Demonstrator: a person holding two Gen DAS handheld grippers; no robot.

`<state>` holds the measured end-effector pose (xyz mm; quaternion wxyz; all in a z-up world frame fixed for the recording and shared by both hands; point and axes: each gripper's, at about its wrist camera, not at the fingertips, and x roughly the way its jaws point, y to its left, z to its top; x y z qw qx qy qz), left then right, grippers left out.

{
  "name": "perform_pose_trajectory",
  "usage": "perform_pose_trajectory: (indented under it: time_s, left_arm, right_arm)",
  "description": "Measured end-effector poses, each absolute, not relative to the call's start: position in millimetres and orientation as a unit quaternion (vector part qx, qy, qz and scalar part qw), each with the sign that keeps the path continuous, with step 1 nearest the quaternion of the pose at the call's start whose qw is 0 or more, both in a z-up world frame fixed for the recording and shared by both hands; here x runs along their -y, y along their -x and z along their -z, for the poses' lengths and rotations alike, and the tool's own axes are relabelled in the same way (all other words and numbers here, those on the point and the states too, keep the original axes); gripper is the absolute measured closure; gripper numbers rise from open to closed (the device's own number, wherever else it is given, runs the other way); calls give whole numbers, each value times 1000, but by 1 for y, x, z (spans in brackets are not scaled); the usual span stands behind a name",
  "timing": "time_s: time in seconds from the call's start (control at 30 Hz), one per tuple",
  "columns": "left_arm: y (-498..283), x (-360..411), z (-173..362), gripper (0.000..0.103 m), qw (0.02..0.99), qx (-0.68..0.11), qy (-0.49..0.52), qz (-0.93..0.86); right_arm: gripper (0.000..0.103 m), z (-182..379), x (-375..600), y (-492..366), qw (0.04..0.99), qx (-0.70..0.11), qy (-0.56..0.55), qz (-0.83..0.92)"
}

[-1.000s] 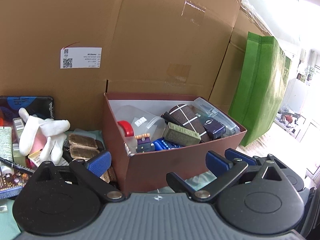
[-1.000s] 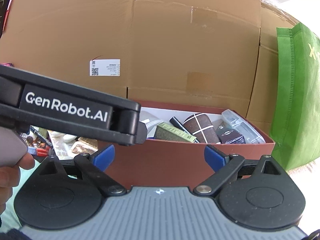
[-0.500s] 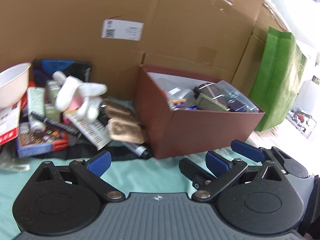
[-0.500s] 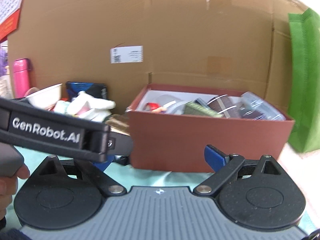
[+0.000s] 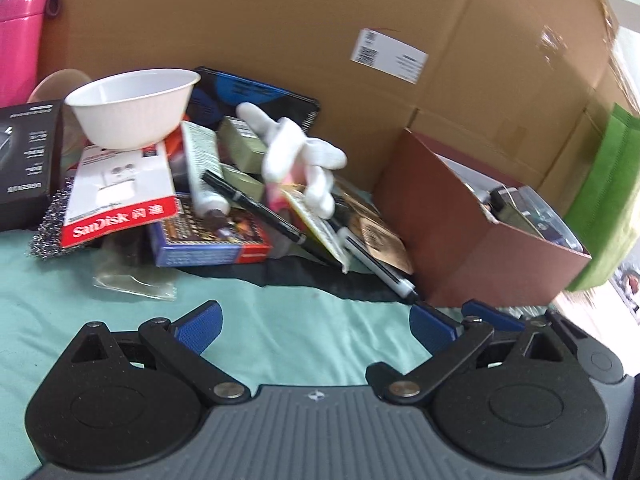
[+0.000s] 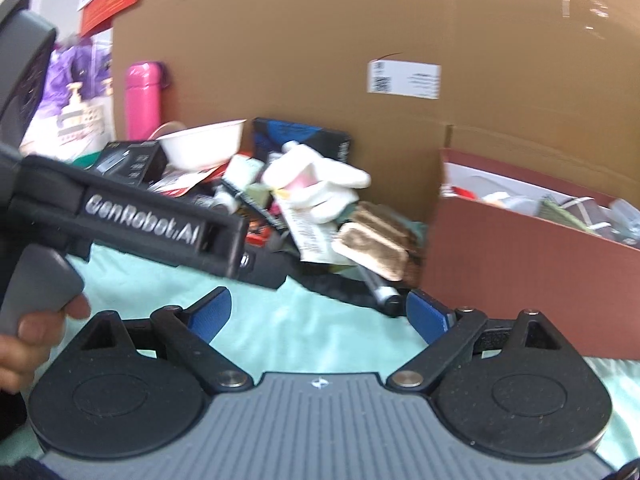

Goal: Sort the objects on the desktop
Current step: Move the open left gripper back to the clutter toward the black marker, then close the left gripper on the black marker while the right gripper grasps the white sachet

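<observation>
A pile of desktop objects lies on the mint cloth [image 5: 280, 320]: a white bowl [image 5: 134, 106], a red SanDisk pack [image 5: 120, 196], a white glove [image 5: 300, 156], a black pen [image 5: 252, 208], a blue-red box [image 5: 212, 240] and brown pads [image 6: 372, 240]. A brown box [image 5: 472, 248] with sorted items stands to the right; it also shows in the right wrist view [image 6: 520, 264]. My left gripper [image 5: 316, 326] is open and empty, in front of the pile. My right gripper [image 6: 320, 314] is open and empty, beside the left gripper's body [image 6: 132, 220].
A large cardboard carton [image 5: 320, 40] forms the back wall. A pink bottle [image 6: 142, 100] and a black box [image 5: 28, 164] stand at the far left. A green bag [image 5: 608, 200] hangs at the right.
Both grippers have pulled back and swung left, away from the brown box toward the pile. Both stay open and empty.
</observation>
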<state>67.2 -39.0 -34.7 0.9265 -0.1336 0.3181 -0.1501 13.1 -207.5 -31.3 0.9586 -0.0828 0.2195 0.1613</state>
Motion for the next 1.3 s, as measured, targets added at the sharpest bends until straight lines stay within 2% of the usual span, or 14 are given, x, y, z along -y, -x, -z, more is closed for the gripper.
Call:
perform_pose_trajectory:
  time_s: [0.23, 0.27, 0.43, 0.5, 0.6, 0.67, 0.77, 0.83, 1.17, 1.3]
  left_arm:
    - [-81, 21, 32, 3, 931, -306, 140, 143]
    - [-83, 20, 33, 7, 931, -305, 143, 142]
    - [-96, 17, 37, 17, 925, -316, 149, 150]
    - [-101, 17, 38, 21, 924, -318, 149, 154]
    - [-109, 16, 38, 27, 922, -320, 152, 154]
    - [-113, 14, 39, 34, 919, -322, 162, 161]
    - [-115, 13, 44, 39, 914, -330, 169, 163]
    - [-117, 11, 48, 40, 911, -337, 175, 161]
    - [-118, 2, 51, 40, 905, -339, 204, 157]
    - [-118, 2, 51, 42, 905, -342, 203, 151]
  right_arm:
    - [28, 34, 184, -29, 949, -227, 118, -183]
    - [30, 34, 182, -32, 948, -229, 120, -185]
    - [36, 37, 172, -45, 945, -236, 129, -184]
    - [43, 38, 168, -51, 944, -238, 136, -183]
    - [45, 41, 164, -61, 941, -242, 154, -177]
    - [47, 42, 161, -69, 941, -243, 163, -172]
    - [49, 43, 160, -82, 940, -243, 171, -166]
    - [53, 45, 159, -91, 939, -246, 175, -166]
    - [54, 50, 154, -122, 932, -261, 167, -188]
    - [64, 49, 150, -113, 929, -260, 178, -194]
